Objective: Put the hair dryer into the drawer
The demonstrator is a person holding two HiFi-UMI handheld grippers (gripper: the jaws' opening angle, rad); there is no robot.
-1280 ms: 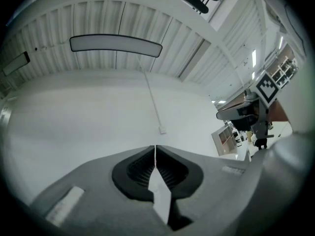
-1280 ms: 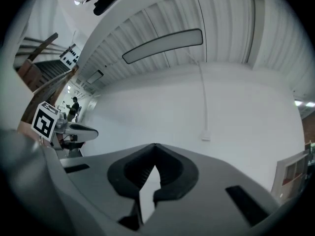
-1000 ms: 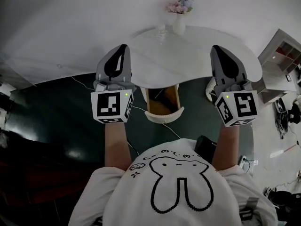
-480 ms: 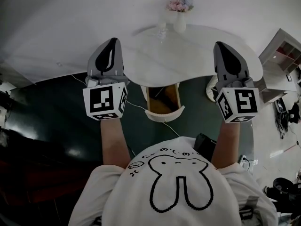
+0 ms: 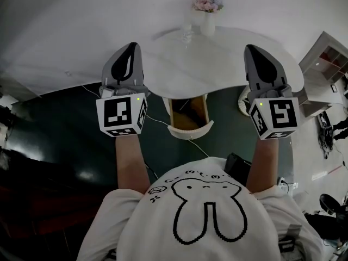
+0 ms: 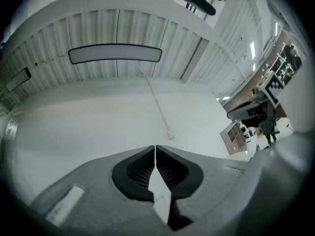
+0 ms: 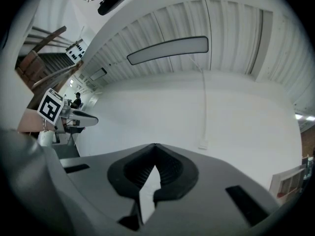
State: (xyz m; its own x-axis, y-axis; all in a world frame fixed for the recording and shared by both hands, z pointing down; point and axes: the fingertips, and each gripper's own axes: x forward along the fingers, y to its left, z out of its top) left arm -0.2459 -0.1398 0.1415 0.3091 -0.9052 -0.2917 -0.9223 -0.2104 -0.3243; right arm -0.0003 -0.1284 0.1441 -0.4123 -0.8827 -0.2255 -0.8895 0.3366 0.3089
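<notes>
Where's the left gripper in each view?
Head view: left gripper left of centre, shut.
Left gripper view: bottom centre, its own jaws together.
Right gripper view: far left, small, pointing right.
Shared landmark: wall cable, in both gripper views, not made out in the head view.

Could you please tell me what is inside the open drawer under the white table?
The white open drawer shows a brown wooden floor, partly shadowed, with no object I can make out. Its rear is covered by the white curved tabletop.
</notes>
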